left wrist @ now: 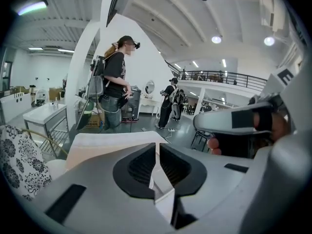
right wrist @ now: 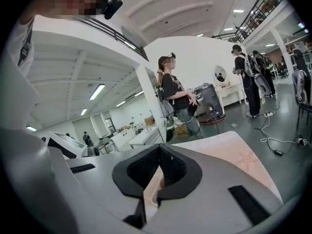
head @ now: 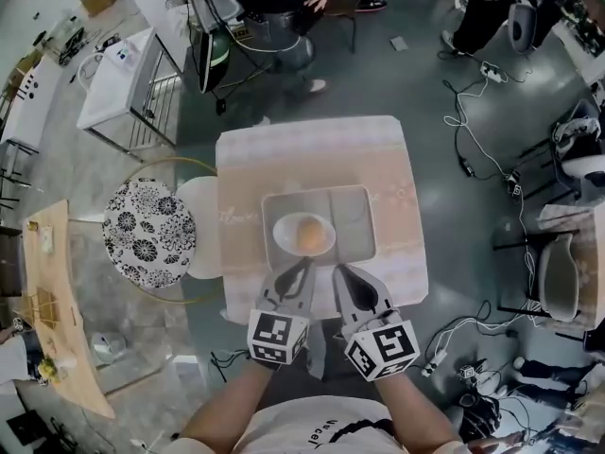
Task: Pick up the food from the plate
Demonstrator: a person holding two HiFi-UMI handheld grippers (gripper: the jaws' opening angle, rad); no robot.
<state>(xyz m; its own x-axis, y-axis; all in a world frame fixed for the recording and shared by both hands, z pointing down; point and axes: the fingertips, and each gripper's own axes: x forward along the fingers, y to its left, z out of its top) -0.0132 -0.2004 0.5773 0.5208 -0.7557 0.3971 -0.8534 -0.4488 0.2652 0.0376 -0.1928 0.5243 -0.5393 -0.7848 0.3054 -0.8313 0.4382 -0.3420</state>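
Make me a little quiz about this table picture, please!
1. True or false: the round orange food lies on the white plate.
2. Pick one: the plate sits on A) a grey tray, B) a basket, C) the floor.
3. Fill in: in the head view, the flowery stool stands at the table's ___ side.
Key: 1 true; 2 A; 3 left.

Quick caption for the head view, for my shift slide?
Left gripper and right gripper, both shut, near a plate of orange food on a tray.
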